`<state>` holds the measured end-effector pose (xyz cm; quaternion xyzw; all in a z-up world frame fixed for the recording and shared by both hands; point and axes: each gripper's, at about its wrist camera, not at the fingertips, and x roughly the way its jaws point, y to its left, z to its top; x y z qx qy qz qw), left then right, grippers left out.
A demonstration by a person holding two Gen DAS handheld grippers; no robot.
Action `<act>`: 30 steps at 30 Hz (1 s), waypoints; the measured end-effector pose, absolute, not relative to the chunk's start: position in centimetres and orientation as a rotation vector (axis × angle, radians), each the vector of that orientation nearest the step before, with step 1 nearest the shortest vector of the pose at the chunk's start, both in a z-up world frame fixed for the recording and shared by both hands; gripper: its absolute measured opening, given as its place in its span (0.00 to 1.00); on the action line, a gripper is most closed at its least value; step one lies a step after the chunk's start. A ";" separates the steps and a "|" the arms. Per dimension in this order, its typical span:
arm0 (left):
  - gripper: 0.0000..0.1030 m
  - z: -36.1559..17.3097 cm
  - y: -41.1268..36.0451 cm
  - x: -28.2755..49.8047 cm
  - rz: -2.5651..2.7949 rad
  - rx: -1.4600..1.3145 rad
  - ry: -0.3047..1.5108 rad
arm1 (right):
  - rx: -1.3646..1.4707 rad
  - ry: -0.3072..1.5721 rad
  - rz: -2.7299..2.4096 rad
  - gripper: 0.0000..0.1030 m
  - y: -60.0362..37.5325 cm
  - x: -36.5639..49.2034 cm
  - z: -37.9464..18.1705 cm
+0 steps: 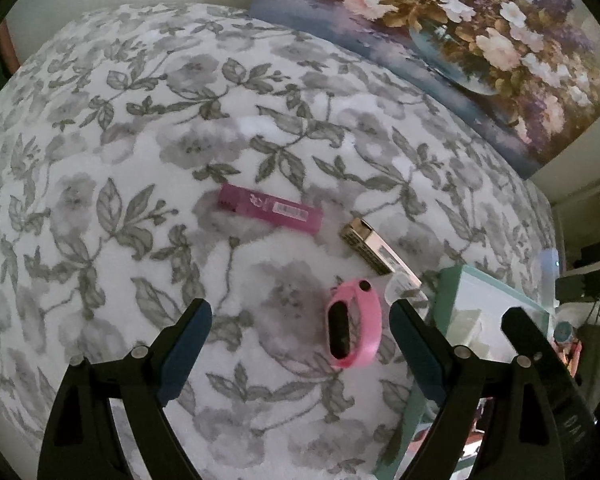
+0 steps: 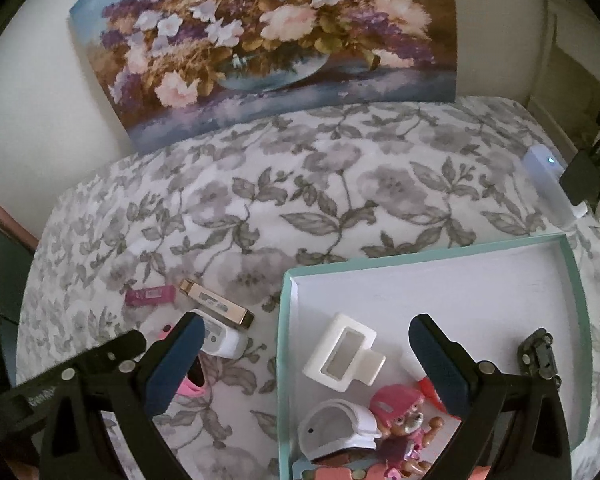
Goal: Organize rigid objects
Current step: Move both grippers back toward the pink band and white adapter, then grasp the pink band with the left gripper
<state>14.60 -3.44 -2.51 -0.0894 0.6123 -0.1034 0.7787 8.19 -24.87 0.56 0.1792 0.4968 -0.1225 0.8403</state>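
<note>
On the floral bedspread (image 1: 140, 128), left gripper (image 1: 300, 320) is hovering jaws spread, empty; pink band (image 1: 352, 324) lying between its fingers, magenta tube (image 1: 270, 208) at 12 o'clock, gold case (image 1: 374, 246) at 1. Right gripper (image 2: 306, 338) is hanging spread, empty, over teal tray (image 2: 440, 250) holding white clip (image 2: 344, 354) and pink toy (image 2: 400, 420).

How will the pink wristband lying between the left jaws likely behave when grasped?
The pink wristband looks like a soft closed loop, so it may squash before the grip firms. It seems light. Lying flat on the plush floral blanket, it should not roll.
</note>
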 end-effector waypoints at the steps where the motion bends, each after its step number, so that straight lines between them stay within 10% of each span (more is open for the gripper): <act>1: 0.88 -2.5 -3.6 14.5 -0.233 -0.195 1.325 | 0.380 1.046 -0.262 1.00 -25.0 8.1 0.7; 7: 0.84 -2.4 -5.3 14.0 -0.292 -0.163 1.324 | 0.399 1.046 -0.270 1.00 -25.6 7.9 0.5; 21: 0.30 -4.7 -7.7 13.9 -0.362 -0.136 1.376 | 0.398 1.056 -0.269 1.00 -25.6 8.0 0.1; 30: 0.17 -5.9 -7.9 14.0 -0.379 -0.169 1.391 | 0.392 1.061 -0.244 1.00 -24.9 8.4 -0.4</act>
